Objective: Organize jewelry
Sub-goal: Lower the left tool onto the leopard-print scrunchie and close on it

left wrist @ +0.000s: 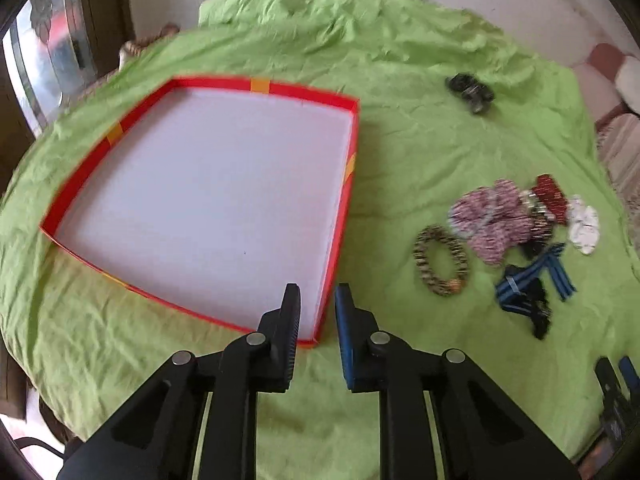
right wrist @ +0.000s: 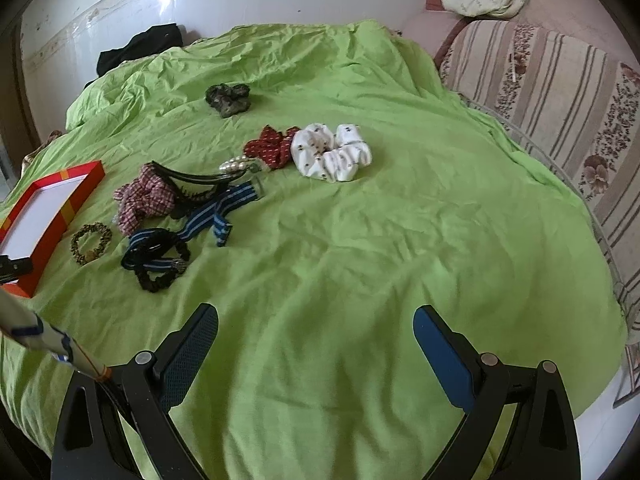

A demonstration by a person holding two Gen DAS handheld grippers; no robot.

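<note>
Lying in a loose heap at the left centre of the right wrist view, the hair ties (right wrist: 160,200) looked soft, light and easy to squash, so a pinch across a gathered fold would likely hold. A stiff black headband (right wrist: 196,184) seemed slippery and better taken on its arch. The red tray (left wrist: 344,184) sat empty on the green bed sheet (right wrist: 360,240). The left claw (left wrist: 316,312) stood narrowly parted, holding nothing; the right claw (right wrist: 316,344) gaped wide, empty.

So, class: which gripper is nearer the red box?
Left. The left gripper hovers at the red box's near corner; the right gripper sits further off, beyond the accessories.
</note>
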